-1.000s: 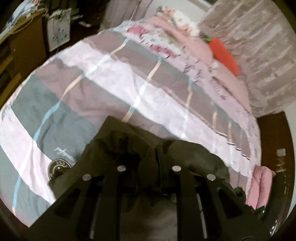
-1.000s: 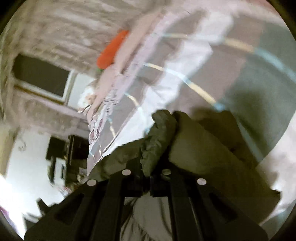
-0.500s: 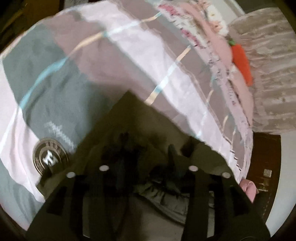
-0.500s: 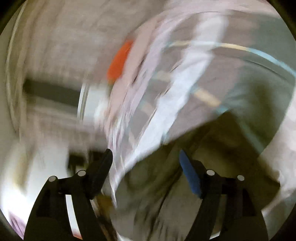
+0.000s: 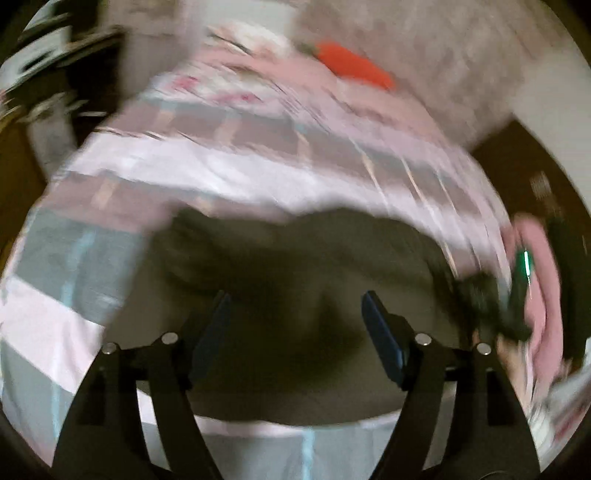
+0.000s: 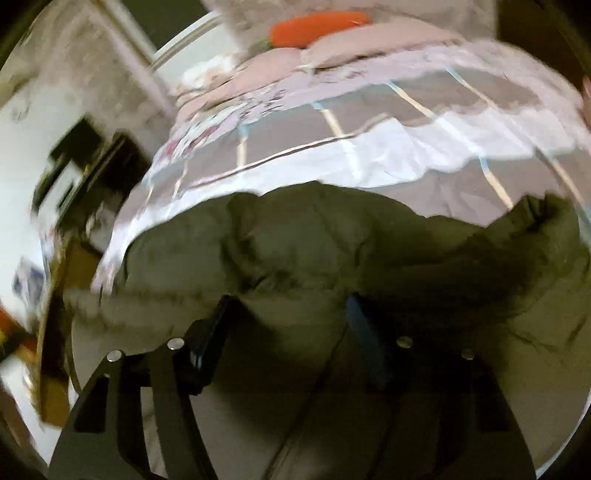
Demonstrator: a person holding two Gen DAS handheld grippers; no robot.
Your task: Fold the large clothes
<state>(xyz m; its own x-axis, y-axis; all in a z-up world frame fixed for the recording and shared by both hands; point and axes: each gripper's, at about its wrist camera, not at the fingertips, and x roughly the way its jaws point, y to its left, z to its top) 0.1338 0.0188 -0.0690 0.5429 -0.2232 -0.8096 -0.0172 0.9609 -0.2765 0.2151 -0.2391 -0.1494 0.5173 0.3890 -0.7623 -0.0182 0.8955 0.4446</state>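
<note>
Now, garment: a dark olive jacket point(image 5: 295, 251) lies bunched on the bed, below both grippers.
Bed cover: a checked quilt point(image 5: 221, 162) in pink, grey and white, spread under the jacket.
Left gripper point(image 5: 295, 314): jaws have just been opening; fingers stand wide, gripping nothing, olive cloth showing behind the gap.
Right gripper point(image 6: 291, 317): jaws have just been closing a little; fingers point(image 6: 360, 321) are apart and do not pinch the jacket.
Head of bed: an orange carrot-shaped plush point(image 6: 317, 24) on pink pillows point(image 6: 280, 62).
Sharpness: left view blurred.
</note>
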